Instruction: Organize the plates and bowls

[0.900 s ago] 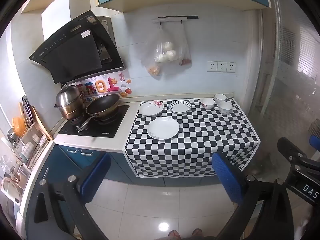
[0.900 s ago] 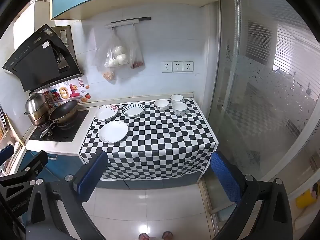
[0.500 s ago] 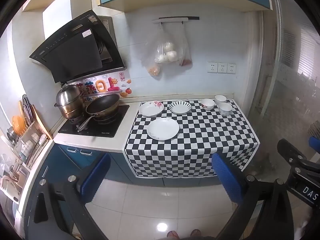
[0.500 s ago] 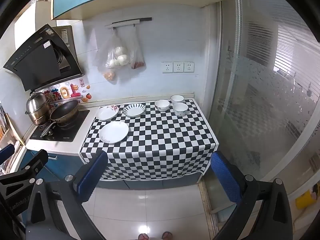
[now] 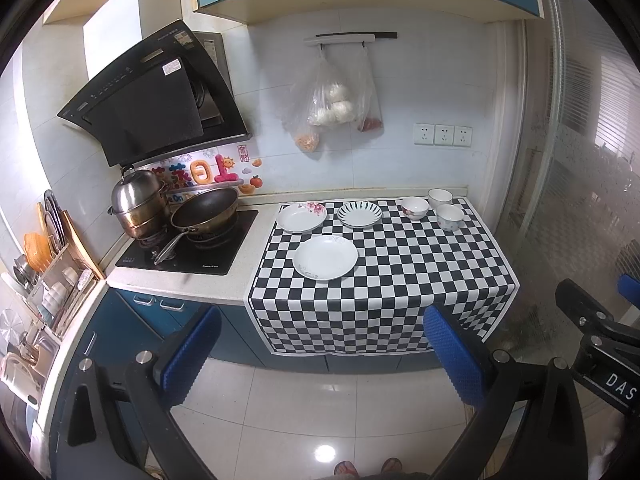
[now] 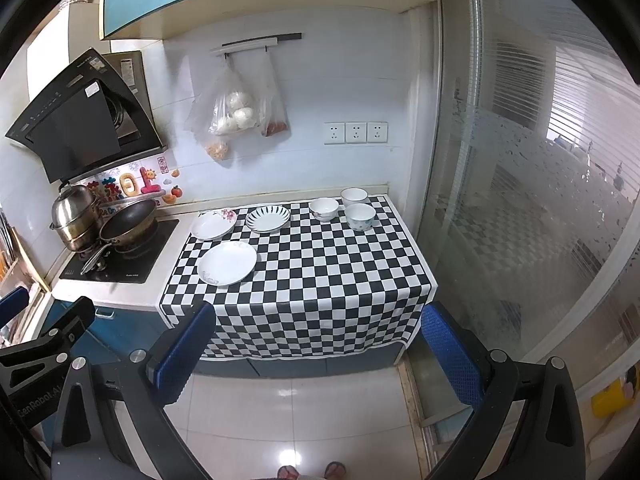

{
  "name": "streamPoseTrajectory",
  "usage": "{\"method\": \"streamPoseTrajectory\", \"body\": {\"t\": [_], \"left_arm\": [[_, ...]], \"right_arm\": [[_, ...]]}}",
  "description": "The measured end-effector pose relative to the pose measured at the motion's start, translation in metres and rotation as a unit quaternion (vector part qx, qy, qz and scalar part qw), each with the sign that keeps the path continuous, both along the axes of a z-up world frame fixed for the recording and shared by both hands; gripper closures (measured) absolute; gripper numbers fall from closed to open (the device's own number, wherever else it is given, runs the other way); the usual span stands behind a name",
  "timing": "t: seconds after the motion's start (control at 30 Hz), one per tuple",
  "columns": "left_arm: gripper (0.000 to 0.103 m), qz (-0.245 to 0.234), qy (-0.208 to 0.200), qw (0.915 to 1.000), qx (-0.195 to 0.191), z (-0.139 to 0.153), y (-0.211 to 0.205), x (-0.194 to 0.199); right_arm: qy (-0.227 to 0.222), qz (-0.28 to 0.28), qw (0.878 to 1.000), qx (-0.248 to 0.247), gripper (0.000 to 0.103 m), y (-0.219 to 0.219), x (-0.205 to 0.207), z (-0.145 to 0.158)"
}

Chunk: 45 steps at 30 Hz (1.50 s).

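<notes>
White plates [image 5: 325, 257] and bowls [image 5: 449, 217] well beyond spread fingers [image 5: 454, 354], untouched

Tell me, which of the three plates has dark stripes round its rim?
The striped plate, in the back row next to the bowls. The floral plate beside it has pink flowers, and the plain white plate sits alone nearer the front.

bright, sharp — floor tiles [image 5: 325, 454] glare, fisheye edges dark.
</notes>
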State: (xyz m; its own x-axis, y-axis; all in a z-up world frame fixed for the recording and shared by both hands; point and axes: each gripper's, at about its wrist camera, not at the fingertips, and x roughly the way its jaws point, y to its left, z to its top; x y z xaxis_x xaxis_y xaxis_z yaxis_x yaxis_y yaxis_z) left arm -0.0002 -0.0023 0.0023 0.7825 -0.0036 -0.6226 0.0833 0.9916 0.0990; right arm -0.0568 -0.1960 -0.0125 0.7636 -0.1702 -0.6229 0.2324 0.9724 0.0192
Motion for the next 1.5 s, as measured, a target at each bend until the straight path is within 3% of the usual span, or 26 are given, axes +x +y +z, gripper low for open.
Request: {"method": "streamPoseTrajectory", "body": {"t": [1.5], "left_arm": [[0.000, 0.000, -0.004, 1.0000, 0.000, -0.002, -0.005, -0.009]], "right_arm": [[-0.004, -0.002, 1.000, 0.004, 0.000, -0.011, -0.014, 0.003]]}}
